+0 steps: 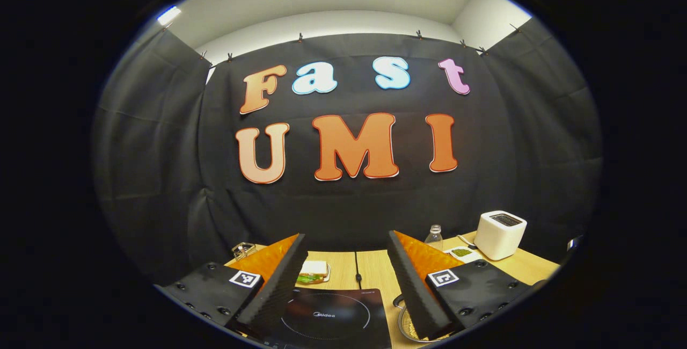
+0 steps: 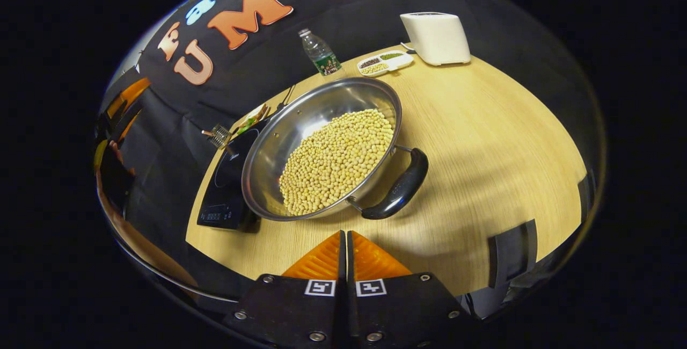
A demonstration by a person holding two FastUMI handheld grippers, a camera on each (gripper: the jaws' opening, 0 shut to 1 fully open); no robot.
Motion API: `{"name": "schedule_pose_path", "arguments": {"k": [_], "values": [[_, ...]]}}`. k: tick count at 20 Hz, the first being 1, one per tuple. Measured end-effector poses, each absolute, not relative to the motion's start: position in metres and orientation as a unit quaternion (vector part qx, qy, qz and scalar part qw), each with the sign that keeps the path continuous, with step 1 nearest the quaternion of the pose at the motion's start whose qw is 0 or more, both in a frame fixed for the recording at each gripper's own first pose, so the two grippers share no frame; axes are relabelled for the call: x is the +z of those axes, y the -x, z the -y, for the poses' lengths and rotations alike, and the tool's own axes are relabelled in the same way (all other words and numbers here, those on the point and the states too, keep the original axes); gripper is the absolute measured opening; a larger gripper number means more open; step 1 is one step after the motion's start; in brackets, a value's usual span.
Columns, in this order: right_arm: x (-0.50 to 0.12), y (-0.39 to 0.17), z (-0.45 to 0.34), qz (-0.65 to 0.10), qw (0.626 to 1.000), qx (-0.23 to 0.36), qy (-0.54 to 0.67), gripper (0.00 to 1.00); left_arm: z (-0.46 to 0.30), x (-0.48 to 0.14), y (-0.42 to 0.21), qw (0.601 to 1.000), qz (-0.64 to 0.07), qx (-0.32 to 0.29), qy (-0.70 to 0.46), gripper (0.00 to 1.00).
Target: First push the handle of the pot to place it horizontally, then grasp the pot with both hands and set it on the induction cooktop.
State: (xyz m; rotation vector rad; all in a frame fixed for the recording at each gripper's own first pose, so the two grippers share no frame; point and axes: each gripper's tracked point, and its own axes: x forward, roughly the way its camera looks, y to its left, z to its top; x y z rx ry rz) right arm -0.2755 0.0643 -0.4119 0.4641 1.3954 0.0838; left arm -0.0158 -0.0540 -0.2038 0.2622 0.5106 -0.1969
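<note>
One pot of beans on table, touching induction cooktop; handle lying just ahead of right gripper, fingers pressed together, empty. Left gripper spread wide over cooktop, farther off.

pot: left gripper view, only a sliver of rim and contents, cut by the lower edge and hidden behind a finger of the left gripper.
induction cooktop: near edge cut off in the left gripper view; in the right gripper view mostly hidden behind the pot.
sandwich plate: partly behind the other finger.
wire rack: too small to make out.
sectioned dish: contents too small to identify.
dark block: at surface edge, identity unclear.
</note>
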Motion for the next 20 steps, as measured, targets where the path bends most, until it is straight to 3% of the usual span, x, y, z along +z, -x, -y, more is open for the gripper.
{"name": "schedule_pose_path", "arguments": {"k": [10,20], "values": [[-0.435,0.261,-0.064,-0.689,0.676,-0.004,-0.261,0.00,0.023,-0.213,0.012,0.954,-0.254,-0.072,-0.142,0.98],[-0.457,0.234,-0.033,-0.693,0.680,-0.027,-0.237,0.00,0.016,-0.204,0.011,0.956,-0.243,-0.074,-0.149,0.98]]}}
